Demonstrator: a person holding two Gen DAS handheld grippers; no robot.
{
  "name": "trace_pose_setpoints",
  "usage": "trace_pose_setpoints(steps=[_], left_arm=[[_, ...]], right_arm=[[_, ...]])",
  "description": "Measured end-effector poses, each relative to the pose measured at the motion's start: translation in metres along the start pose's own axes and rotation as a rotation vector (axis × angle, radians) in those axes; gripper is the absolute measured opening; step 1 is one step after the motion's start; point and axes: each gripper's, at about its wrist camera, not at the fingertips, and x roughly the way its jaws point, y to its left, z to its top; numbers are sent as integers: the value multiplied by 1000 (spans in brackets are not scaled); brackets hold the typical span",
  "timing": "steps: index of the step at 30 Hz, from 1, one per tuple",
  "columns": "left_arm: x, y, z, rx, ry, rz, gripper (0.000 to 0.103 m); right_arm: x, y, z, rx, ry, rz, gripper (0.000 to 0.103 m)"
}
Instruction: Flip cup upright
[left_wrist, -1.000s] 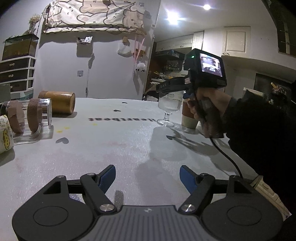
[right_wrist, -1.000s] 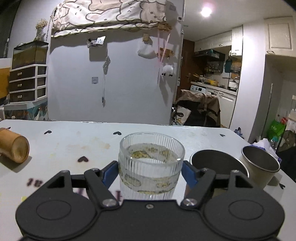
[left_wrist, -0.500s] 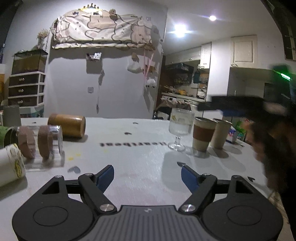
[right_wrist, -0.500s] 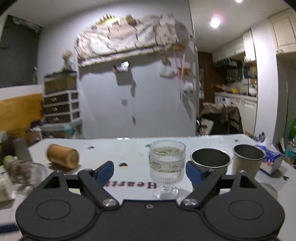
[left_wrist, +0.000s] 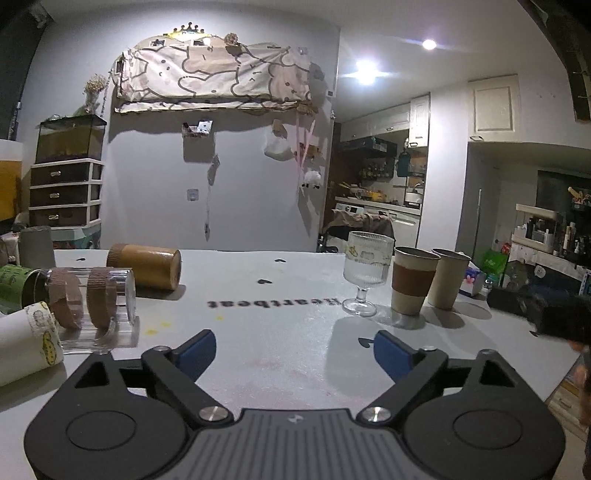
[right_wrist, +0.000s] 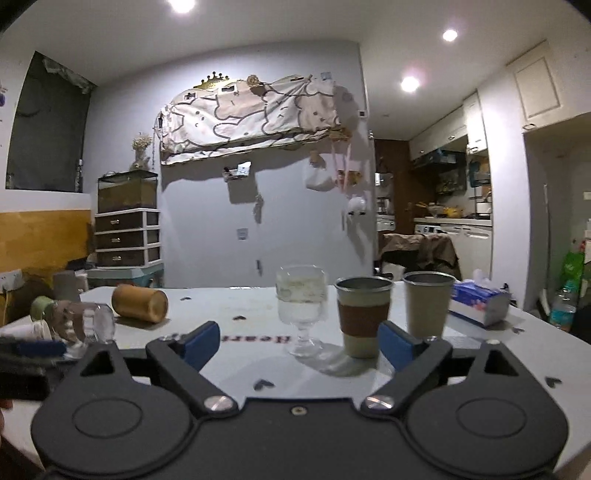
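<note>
White table (left_wrist: 280, 332) stretching ahead of you, stemmed glass (left_wrist: 366, 273) standing upright at one o'clock, your left gripper (left_wrist: 293, 349) and right gripper (right_wrist: 299, 343) both hovering spread, gripping nothing.

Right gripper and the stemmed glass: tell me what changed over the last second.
The right gripper let go of the stemmed glass and pulled back, jaws open; the glass stands upright beside the sleeved cup. The left gripper stayed open over the table. The wooden cup and clear cup still lie on their sides.
</note>
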Motion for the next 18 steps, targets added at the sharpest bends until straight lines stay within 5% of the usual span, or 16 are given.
trace_pose_setpoints(steps=[4,18], left_arm=[[-3,-3,-3,7,-11,8,103],[-7,-2,-8,-3,-14,39,103]], right_arm=[[-10,-1,-15,-7,4,-19,101],[-20,3,-36,-17,12,-61,103]])
